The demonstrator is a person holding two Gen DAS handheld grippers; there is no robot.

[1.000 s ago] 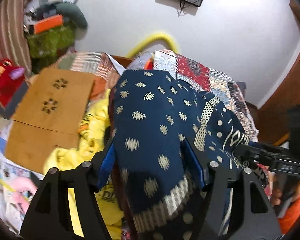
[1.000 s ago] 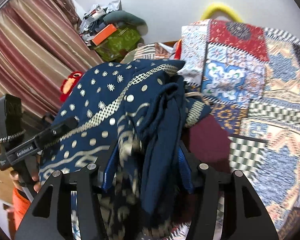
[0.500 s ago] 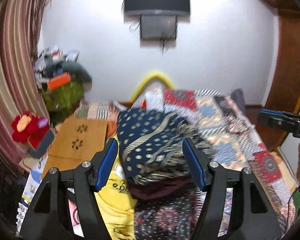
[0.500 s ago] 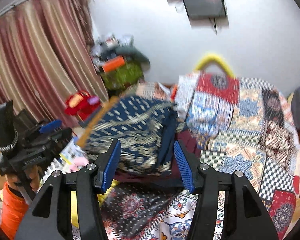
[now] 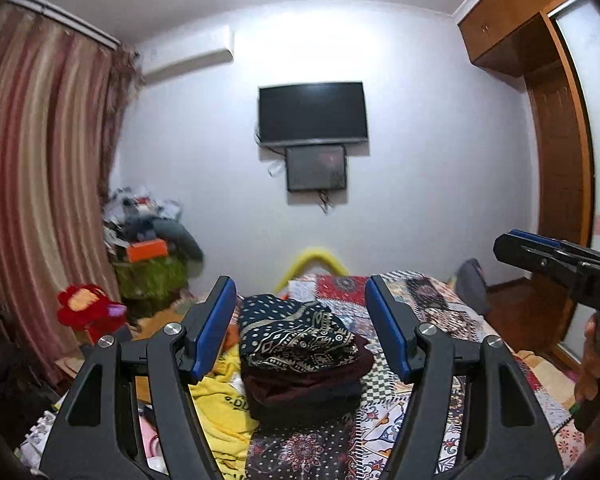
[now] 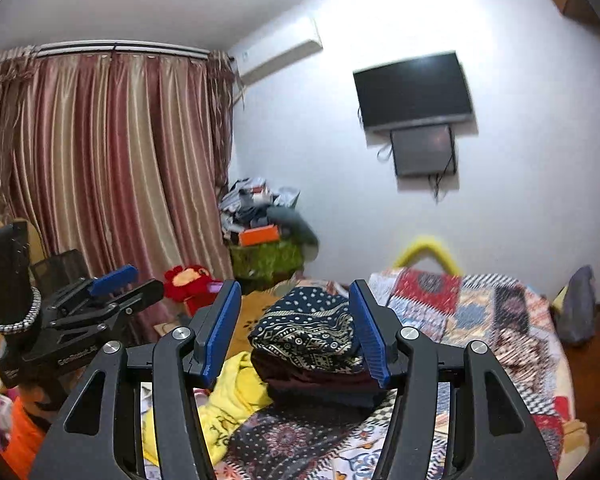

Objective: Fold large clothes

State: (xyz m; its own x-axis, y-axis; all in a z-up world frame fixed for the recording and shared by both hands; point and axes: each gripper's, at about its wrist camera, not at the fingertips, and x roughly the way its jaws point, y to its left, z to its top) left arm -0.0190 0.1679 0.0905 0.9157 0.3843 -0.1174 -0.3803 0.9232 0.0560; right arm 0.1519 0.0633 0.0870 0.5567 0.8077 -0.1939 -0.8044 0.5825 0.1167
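A folded navy patterned garment [image 5: 296, 336] lies on top of a stack of folded dark clothes [image 5: 308, 384] on the bed; it also shows in the right wrist view [image 6: 308, 328]. My left gripper [image 5: 300, 328] is open and empty, held back from the stack and above it. My right gripper [image 6: 296, 328] is open and empty, also drawn back from the stack. The right gripper shows at the right edge of the left wrist view [image 5: 540, 256]; the left gripper shows at the left of the right wrist view [image 6: 112, 284].
The bed carries a patchwork cover [image 5: 428, 312]. A yellow garment [image 5: 220, 392] lies left of the stack. A cluttered pile [image 5: 148, 240] and a red toy [image 5: 84, 304] stand by the curtain [image 5: 40, 200]. A TV [image 5: 312, 112] hangs on the far wall.
Both grippers let go of the navy garment, which now lies on the stack. Both pulled back and tilted up, so the room and far wall came into view.
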